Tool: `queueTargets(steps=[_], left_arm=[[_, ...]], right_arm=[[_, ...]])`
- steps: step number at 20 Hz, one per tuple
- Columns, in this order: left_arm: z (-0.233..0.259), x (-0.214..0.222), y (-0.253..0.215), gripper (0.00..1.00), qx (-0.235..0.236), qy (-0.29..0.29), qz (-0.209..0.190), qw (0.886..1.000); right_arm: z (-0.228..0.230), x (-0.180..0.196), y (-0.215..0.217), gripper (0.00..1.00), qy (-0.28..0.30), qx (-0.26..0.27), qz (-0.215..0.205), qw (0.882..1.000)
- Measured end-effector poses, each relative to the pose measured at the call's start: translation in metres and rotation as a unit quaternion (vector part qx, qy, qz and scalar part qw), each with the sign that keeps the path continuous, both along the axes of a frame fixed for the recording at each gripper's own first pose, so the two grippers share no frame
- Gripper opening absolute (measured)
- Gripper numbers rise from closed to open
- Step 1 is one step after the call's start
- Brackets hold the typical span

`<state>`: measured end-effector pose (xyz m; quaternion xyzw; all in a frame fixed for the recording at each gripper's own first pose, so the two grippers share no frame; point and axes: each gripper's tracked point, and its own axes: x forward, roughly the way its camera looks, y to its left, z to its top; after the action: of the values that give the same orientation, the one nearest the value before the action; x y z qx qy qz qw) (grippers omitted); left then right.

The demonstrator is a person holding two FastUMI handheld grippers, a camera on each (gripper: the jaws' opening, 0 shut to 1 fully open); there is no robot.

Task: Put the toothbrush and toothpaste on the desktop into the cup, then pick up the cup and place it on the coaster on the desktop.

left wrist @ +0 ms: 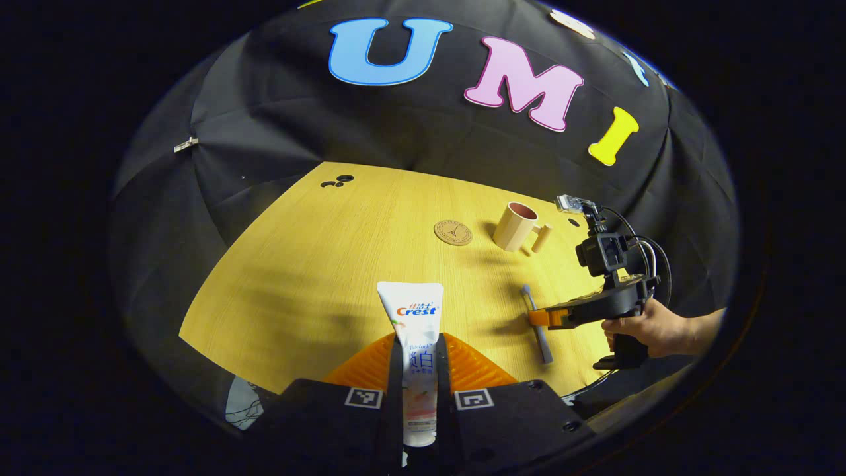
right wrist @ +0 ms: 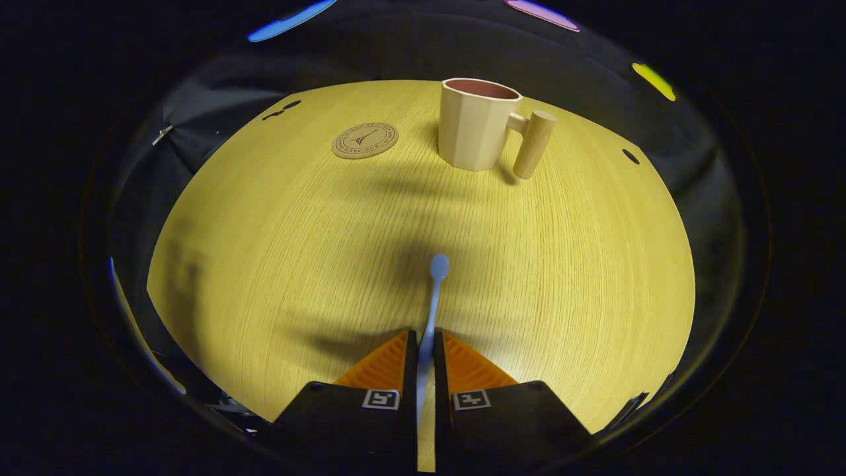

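My left gripper (left wrist: pixel 419 354) is shut on the white toothpaste tube (left wrist: pixel 414 317), which points forward over the wooden desktop (left wrist: pixel 304 264). The blue-grey toothbrush (right wrist: pixel 434 291) runs out between the fingers of my right gripper (right wrist: pixel 423 347), which is shut on its handle, head pointing toward the cup. In the left gripper view the right gripper (left wrist: pixel 542 318) and the hand holding it sit at the right, with the toothbrush (left wrist: pixel 537 324) across its orange fingers. The beige cup (right wrist: pixel 477 124) stands upright at the far side, its handle to the right. The round coaster (right wrist: pixel 365 140) lies left of the cup.
Small dark holes (left wrist: pixel 338 180) mark the desktop's far left corner, and another hole (right wrist: pixel 630 156) sits right of the cup. The black cloth wall closes in behind the desk. Open wood stretches between the grippers and the cup.
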<state>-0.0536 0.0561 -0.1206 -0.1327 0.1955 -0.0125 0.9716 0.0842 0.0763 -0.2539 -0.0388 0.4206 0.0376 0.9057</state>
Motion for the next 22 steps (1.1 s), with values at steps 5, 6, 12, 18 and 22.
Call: queueTargets(steps=[5, 6, 12, 18, 22], left_arm=[[0.006, -0.003, -0.009, 0.25, -0.012, -0.005, 0.005, 1.0], [0.007, -0.002, -0.014, 0.25, -0.021, -0.011, 0.003, 1.0], [0.069, 0.04, -0.036, 0.25, -0.082, -0.107, -0.009, 0.991], [0.173, 0.109, -0.095, 0.25, -0.118, -0.237, -0.085, 0.961], [0.217, 0.157, -0.13, 0.25, -0.148, -0.312, -0.123, 0.93]], right_arm=[[0.002, -0.005, -0.007, 0.08, -0.001, -0.024, 0.008, 1.0], [0.008, -0.003, -0.009, 0.07, -0.019, -0.023, 0.006, 1.0], [0.079, -0.009, -0.003, 0.07, -0.14, 0.095, 0.031, 0.985], [0.135, -0.032, -0.025, 0.06, -0.202, 0.157, 0.045, 0.966], [0.154, -0.041, -0.05, 0.07, -0.221, 0.18, 0.031, 0.958]])
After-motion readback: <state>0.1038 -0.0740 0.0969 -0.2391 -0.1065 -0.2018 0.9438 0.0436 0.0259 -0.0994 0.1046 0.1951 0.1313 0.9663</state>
